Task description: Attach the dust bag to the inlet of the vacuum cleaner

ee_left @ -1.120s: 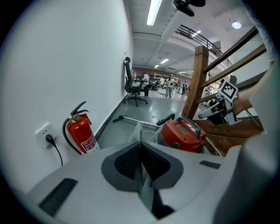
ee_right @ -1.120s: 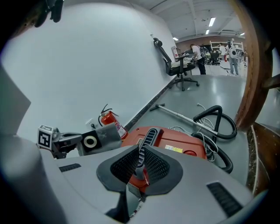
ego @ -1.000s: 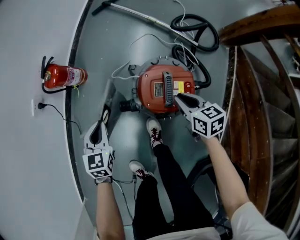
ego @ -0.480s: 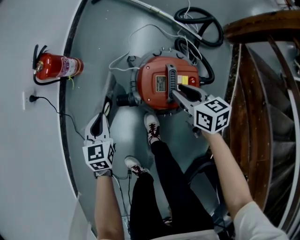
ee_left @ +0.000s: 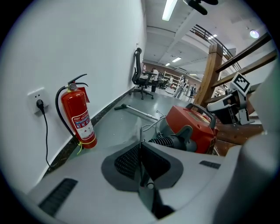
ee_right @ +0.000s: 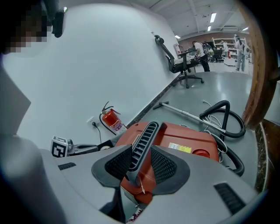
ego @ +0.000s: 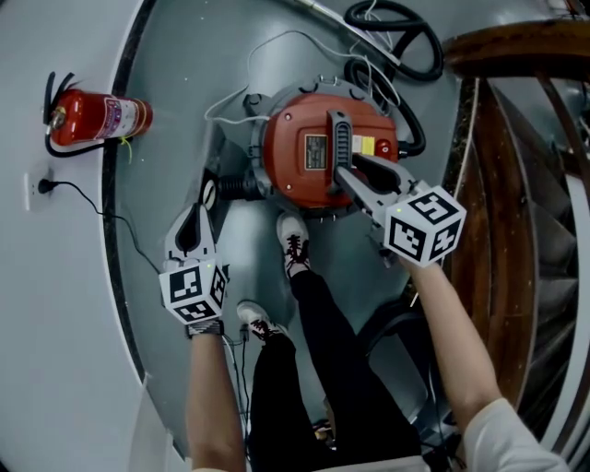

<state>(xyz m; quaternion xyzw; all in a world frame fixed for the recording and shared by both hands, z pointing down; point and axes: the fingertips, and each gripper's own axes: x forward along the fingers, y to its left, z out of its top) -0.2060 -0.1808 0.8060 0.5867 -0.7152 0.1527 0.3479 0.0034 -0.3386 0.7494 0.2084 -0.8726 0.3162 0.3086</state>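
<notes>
The vacuum cleaner [ego: 300, 161] is a round drum with a red lid and a black carry handle [ego: 339, 138]. Its black ribbed inlet [ego: 235, 187] points left. My right gripper [ego: 355, 171] is at the handle [ee_right: 144, 142]. Its jaws have just been opening and now stand open with the handle between them. My left gripper [ego: 195, 217] is left of the inlet [ee_left: 168, 141], shut on the flat grey dust bag [ego: 210, 180]. The bag's round collar shows near the gripper tip. The left gripper view shows the bag edge-on [ee_left: 140, 133] between the pads.
A red fire extinguisher [ego: 88, 117] stands by the wall, next to a socket with a plugged cable [ego: 37, 184]. The black hose [ego: 392, 28] and white cord lie behind the vacuum. A wooden stair railing [ego: 516, 184] runs along the right. The person's shoes [ego: 293, 244] stand just before the drum.
The right gripper's jaws have spread apart around the handle. The left gripper with the bag has sunk a little beside the inlet.
</notes>
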